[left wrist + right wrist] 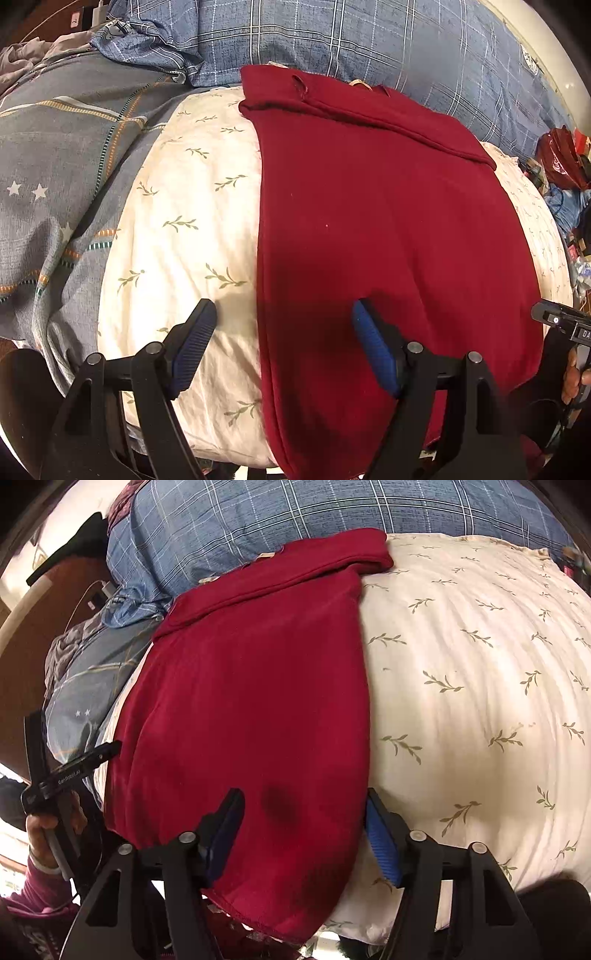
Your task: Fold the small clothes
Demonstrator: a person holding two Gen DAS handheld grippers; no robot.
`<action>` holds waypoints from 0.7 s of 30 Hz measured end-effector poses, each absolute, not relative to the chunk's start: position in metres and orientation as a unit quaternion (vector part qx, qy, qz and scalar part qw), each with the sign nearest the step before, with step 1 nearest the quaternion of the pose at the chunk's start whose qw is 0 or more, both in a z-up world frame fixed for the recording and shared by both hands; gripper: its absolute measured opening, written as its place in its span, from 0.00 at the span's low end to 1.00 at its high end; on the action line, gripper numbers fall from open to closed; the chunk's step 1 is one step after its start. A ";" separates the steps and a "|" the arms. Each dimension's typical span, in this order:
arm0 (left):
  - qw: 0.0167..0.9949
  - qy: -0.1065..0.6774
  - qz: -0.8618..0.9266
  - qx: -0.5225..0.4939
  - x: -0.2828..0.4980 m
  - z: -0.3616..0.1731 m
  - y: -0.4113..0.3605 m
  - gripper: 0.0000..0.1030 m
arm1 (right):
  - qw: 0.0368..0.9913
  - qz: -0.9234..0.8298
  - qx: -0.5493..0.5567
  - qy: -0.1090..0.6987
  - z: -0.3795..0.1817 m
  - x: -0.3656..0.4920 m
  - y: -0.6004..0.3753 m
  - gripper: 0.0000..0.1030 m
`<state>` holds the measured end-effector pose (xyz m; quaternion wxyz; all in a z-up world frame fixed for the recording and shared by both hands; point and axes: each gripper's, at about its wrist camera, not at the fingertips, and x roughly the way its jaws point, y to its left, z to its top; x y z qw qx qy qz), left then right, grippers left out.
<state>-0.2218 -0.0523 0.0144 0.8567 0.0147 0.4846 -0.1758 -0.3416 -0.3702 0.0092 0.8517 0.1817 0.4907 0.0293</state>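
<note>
Hidden: near hem of my dark red knit garment [388, 229], cut off below frame.
Left gripper [284, 332]: open wide, straddling garment edge, gripping nothing.
Right gripper [303, 819]: open, straddling the opposite edge, no visible clamp.

Red garment [388, 229] cut off at the bottom edge, near hem unseen. Clutter [565, 177] at far right too small to name.

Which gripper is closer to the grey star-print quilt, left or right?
Left. The left gripper straddles the red garment's edge on the side where the grey quilt lies. The right gripper straddles the garment's opposite edge, with the garment between it and the quilt.
</note>
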 end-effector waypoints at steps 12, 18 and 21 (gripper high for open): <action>0.850 0.495 -0.180 0.012 -0.232 0.010 -0.044 0.74 | 0.847 0.054 0.190 0.493 0.003 -0.344 -0.369 0.44; 0.843 0.503 -0.190 0.007 -0.236 0.011 -0.039 0.74 | 0.851 0.057 0.193 0.485 0.003 -0.347 -0.369 0.46; 0.836 0.511 -0.200 0.001 -0.242 0.011 -0.034 0.74 | 0.850 0.063 0.193 0.486 0.003 -0.348 -0.368 0.47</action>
